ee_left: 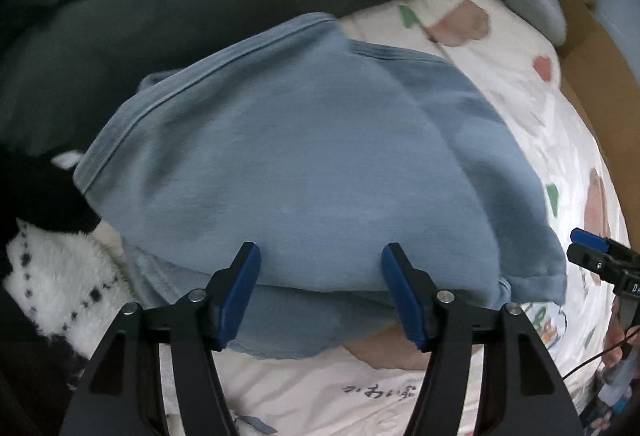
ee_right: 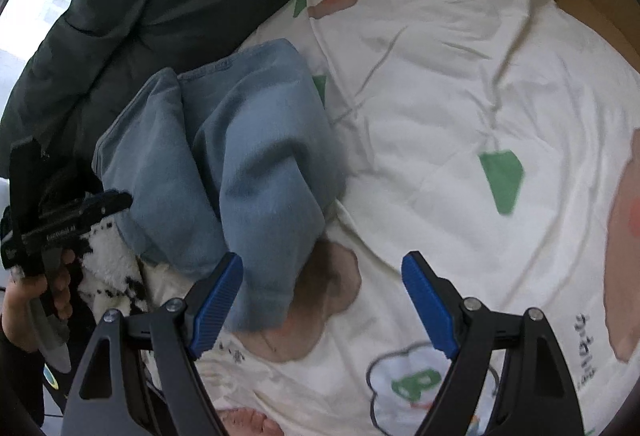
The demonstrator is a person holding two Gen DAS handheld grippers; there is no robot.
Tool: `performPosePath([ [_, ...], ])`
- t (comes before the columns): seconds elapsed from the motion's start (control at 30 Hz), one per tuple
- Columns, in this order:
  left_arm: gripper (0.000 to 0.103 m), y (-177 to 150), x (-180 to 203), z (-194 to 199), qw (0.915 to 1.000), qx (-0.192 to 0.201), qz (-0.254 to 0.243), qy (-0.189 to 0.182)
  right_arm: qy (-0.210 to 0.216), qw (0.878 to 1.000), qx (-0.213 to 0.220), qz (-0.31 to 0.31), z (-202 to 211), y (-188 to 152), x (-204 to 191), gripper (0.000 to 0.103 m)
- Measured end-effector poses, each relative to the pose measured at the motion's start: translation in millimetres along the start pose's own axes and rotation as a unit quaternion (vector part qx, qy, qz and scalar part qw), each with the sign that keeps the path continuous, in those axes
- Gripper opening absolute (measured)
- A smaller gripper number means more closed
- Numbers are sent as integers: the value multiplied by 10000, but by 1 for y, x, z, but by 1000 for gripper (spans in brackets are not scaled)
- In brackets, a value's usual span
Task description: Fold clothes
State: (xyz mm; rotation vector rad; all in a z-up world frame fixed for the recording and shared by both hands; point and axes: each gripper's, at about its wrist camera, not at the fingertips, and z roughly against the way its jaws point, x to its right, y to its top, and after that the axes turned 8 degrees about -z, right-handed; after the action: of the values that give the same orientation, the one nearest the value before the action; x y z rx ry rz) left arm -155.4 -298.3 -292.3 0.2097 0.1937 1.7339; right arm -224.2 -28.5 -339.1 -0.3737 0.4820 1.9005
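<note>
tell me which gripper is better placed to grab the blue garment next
Left. The left gripper is open and squarely over the blue garment. The right gripper, also open, is mostly over the bedsheet.

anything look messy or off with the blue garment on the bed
The blue garment is folded unevenly: layers bunch in thick rolls and one end trails toward the right gripper, edges not lined up. Its far side lies against the fluffy white-and-black fabric. Both grippers, including the left gripper, are open, holding nothing.
</note>
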Motion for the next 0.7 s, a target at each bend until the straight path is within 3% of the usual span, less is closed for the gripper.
performPosePath([
  [0.3, 64, -7, -41, 0, 9981, 308, 533, -19, 128, 9999, -39, -89, -33, 40, -22, 82],
  [0.47, 64, -6, -67, 16, 9944, 670, 728, 371, 49, 9999, -127, -86, -47, 56, -27, 82],
  [0.7, 64, 3, -107, 19, 9903, 842, 836, 717, 2, 9995, -301, -109, -65, 74, -30, 82],
])
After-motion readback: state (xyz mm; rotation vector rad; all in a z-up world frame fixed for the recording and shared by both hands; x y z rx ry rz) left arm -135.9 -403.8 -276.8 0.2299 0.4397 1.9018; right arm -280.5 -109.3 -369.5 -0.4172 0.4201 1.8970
